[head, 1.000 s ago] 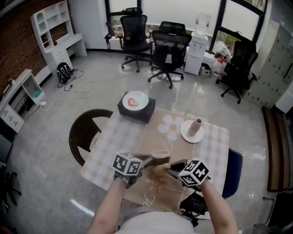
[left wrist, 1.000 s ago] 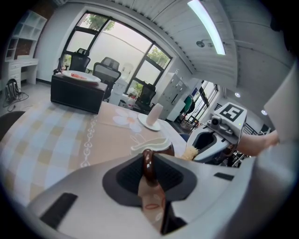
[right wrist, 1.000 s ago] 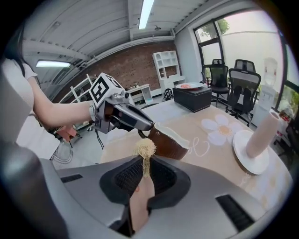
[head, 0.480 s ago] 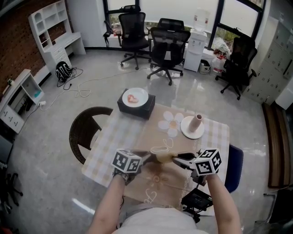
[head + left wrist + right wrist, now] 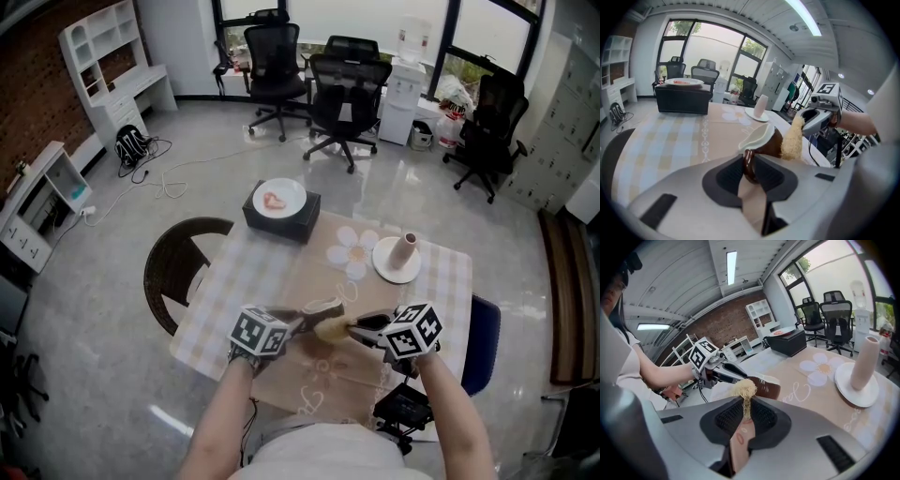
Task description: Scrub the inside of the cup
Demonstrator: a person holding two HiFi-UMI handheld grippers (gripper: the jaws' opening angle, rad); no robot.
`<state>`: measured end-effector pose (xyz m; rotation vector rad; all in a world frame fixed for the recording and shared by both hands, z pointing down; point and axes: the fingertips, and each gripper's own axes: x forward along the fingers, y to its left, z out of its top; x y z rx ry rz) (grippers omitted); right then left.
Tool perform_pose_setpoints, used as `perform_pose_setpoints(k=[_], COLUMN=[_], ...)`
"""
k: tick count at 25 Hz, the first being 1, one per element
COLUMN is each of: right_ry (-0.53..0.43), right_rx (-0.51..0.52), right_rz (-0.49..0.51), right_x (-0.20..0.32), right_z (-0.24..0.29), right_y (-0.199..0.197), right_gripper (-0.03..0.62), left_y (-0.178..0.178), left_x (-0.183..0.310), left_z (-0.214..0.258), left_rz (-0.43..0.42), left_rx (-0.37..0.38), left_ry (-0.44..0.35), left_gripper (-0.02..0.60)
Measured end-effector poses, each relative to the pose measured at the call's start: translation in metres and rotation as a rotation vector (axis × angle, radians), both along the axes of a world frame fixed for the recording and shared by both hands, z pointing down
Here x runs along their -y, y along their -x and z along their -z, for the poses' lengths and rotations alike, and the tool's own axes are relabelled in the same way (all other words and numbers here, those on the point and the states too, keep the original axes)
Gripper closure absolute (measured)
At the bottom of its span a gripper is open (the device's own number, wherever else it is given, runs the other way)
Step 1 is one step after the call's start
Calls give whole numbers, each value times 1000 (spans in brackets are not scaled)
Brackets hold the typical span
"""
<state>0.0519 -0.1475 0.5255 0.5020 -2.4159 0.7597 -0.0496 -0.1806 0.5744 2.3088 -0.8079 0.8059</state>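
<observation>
Chair (image 5: 176,270), dark, round-backed, pushed against the desk's (image 5: 234,291) left edge; I list it first from the head view.

Desk: covered by a pale checked cloth with a tan runner (image 5: 319,272) down the middle, daisy print on it.

Black box (image 5: 281,223): at the desk's far edge, left of centre, carrying a white plate (image 5: 279,198) with something red on it; I cannot tell what.

Left tool (image 5: 302,323): over the near part of the desk, pointing down and to the right. In the left gripper view I see its jaws clenched on the wall of the cup, one pad inside the rim and one outside.

Cup (image 5: 323,307): brown outside, white inside, held up off the desk by the left tool between the two tools, tipped well over on its side.

Scrubber (image 5: 330,328): a straw-coloured fibrous tuft, just beside the cup's brown outer wall and not inside it; I cannot tell whether the two touch.

Right tool (image 5: 352,330): facing the left one, pointing down and to the left. In the right gripper view I see its jaws clamped on the scrubber's lower end, with the tuft standing up above the pads.

White saucer (image 5: 389,272): on the far right part of the desk, well apart from the tools, with a pale cylinder (image 5: 407,248) standing on it.
</observation>
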Motion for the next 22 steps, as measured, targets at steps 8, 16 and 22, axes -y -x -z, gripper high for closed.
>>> perform_pose_setpoints(k=[8,16,22], right_ry=[13,40,94], right_rx=[-96,187,181], right_rz=[96,-32,-75], right_x=[-19,5,12], right_z=[-21,29,15], right_y=[9,-1,-10], right_gripper=[548,548,548], left_y=[5,6,13], left_x=[-5,-5,-6], left_z=[-10,-12,-21], left_rz=[-61,-132,-157], left_rx=[78,115,174], left_ry=[-19,-58,-62], left_gripper=[508,508,508])
